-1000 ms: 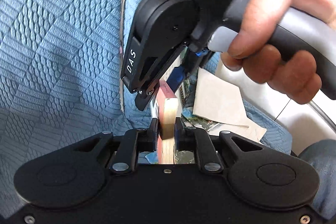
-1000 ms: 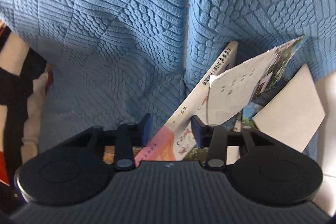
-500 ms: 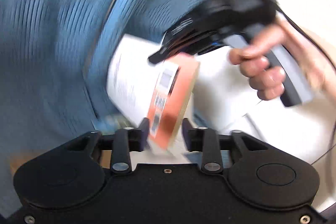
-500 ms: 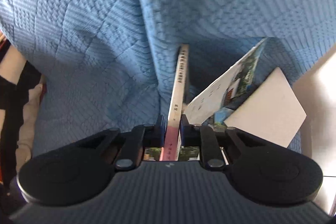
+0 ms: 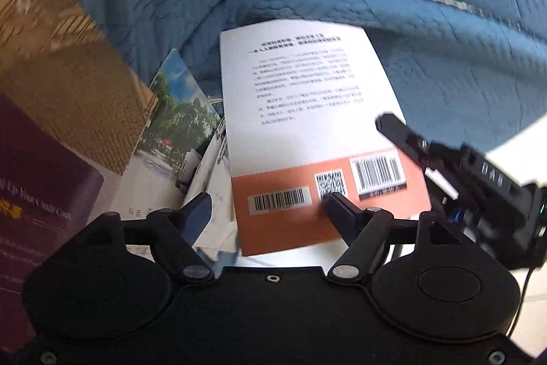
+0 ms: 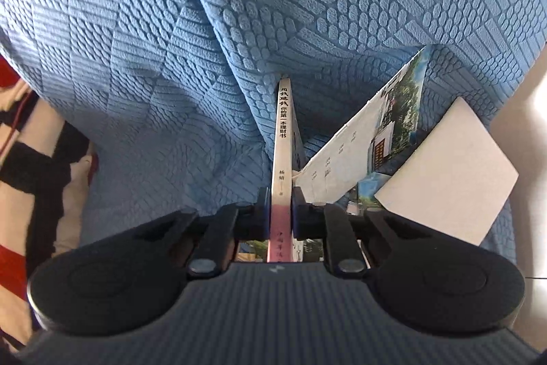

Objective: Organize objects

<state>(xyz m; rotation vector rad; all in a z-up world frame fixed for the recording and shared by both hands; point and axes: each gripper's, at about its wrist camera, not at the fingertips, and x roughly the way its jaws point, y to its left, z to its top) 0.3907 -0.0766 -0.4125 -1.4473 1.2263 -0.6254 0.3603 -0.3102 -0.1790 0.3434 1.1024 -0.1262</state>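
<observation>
- The book [image 6: 283, 139] is clamped by its spine edge between the right gripper [image 6: 279, 214] jaws, above the blue quilted cover [image 6: 171, 40]
- The left gripper [image 5: 270, 211] jaws are opening; the book's orange back-cover corner is seen between them, gripped by neither pad
- A photo booklet [image 5: 174, 125] lies just beside the book

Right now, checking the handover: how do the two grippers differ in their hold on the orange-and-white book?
The right gripper is clamped on the book's spine; the left gripper has jaws opening, pads off the book. The right one meets it edge-on, the left one faces its back cover. Both are black.
</observation>
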